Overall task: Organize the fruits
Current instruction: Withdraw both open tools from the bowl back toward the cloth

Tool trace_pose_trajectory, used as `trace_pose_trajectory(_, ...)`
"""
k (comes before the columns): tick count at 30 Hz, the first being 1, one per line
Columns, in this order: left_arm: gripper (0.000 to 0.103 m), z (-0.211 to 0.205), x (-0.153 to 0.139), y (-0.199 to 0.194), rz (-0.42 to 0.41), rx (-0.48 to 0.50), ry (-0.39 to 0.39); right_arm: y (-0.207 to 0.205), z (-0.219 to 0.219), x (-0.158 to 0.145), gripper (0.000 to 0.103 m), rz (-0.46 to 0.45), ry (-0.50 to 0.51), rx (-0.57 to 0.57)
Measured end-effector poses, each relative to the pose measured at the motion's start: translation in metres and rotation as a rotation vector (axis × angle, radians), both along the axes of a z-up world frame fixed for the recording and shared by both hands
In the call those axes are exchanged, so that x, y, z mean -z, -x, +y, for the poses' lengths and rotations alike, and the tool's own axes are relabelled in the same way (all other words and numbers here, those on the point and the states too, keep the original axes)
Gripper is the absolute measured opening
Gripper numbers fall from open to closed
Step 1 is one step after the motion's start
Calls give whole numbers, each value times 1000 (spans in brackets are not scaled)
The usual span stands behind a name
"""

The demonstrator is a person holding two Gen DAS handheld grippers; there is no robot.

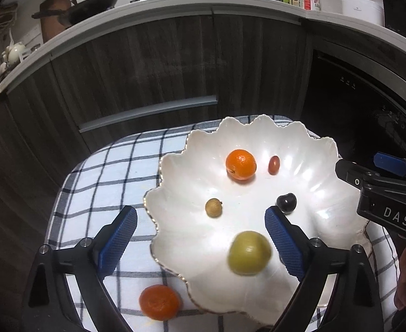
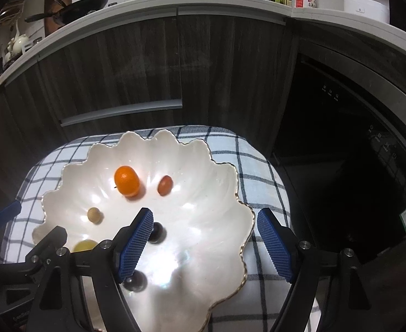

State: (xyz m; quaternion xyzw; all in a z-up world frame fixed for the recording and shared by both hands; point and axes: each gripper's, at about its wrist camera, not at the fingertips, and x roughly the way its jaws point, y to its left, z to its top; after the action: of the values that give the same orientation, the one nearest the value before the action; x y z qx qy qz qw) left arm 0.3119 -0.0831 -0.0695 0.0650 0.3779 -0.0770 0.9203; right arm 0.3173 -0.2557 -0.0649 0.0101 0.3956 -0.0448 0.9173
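Note:
A white scalloped bowl [image 1: 261, 123] [image 2: 158, 137] sits on a checked cloth [image 1: 106, 171]. In it lie a small orange [image 1: 241, 164] [image 2: 126, 181], a red oval fruit [image 1: 274, 165] [image 2: 165, 185], a brown longan [image 1: 213, 207] [image 2: 94, 215] and a dark cherry [image 1: 286, 203] [image 2: 157, 232]. A blurred green fruit [image 1: 249, 252] [image 2: 85, 246] is in the bowl between the fingers of my open left gripper [image 1: 200, 215]; neither pad touches it. My right gripper [image 2: 205, 217] is open over the bowl's right side with nothing held. A second dark fruit [image 2: 135, 280] shows under its left finger.
Another orange [image 1: 160, 301] lies on the cloth outside the bowl, at its near left. Dark cabinet fronts [image 1: 147, 77] and a black appliance [image 2: 341, 166] stand behind the cloth. The counter [image 1: 175, 2] above holds a wok and bottles.

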Motion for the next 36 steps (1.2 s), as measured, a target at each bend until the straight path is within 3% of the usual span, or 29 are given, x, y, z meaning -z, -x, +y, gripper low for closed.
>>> trace_pose_trajectory(36,95,58,-36,51,-63,-69,-4,50,52,-38,79,-71,11,-64)
